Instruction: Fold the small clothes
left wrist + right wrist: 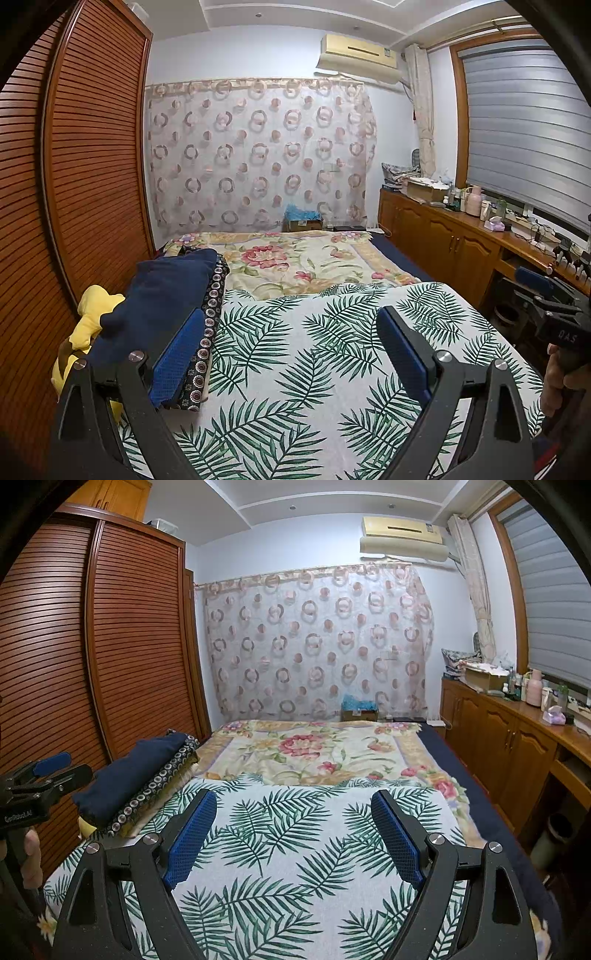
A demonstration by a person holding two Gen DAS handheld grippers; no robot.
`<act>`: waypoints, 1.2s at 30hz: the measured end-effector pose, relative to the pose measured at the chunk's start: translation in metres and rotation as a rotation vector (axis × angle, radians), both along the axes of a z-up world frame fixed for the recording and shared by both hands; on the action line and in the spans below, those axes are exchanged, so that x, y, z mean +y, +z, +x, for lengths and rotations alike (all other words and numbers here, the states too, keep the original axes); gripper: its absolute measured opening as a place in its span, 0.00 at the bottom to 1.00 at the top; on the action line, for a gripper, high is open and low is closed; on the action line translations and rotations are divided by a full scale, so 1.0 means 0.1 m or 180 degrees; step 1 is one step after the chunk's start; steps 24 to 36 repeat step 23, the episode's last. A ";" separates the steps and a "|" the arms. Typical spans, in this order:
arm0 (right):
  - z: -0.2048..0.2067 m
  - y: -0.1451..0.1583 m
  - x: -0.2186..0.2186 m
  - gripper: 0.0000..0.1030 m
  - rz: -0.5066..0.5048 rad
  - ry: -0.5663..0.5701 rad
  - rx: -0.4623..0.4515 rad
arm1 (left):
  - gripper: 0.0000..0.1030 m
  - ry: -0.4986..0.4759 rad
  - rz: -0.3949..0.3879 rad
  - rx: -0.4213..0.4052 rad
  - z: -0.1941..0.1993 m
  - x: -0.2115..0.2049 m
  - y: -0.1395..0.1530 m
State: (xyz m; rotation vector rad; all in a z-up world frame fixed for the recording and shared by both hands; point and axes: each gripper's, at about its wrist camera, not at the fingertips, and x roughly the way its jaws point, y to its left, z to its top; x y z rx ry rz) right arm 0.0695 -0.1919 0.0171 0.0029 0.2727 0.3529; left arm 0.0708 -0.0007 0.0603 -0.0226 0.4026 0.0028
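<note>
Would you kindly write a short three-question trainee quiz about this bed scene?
1. True or false: both tools are open and hold nothing.
2. Which cloth lies under the tools? A) leaf-print sheet B) striped towel C) plain red blanket
3. Fill in: the folded stack is topped by a ____ piece.

Key:
1. True: the left tool and right tool are spread, nothing between their fingers.
2. A: the leaf-print sheet.
3. Navy: it tops the stack at the bed's left edge, near the wardrobe.
</note>
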 end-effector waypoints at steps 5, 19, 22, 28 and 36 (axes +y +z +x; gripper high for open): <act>0.01 0.01 -0.04 0.84 0.0005 -0.0001 0.0005 | 0.92 -0.0002 -0.0002 -0.0003 0.00 0.00 0.00; 0.01 0.01 -0.07 0.84 -0.0016 0.0009 -0.0010 | 0.92 0.0000 -0.0003 -0.0010 -0.01 0.00 -0.01; 0.01 0.01 -0.07 0.84 -0.0026 0.0017 -0.0011 | 0.92 -0.0003 -0.0001 -0.0008 0.00 0.00 0.00; 0.01 0.01 -0.07 0.84 -0.0024 0.0021 -0.0012 | 0.92 -0.0003 0.0002 -0.0009 0.00 0.00 0.00; 0.01 0.01 -0.07 0.84 -0.0024 0.0021 -0.0012 | 0.92 -0.0003 0.0002 -0.0009 0.00 0.00 0.00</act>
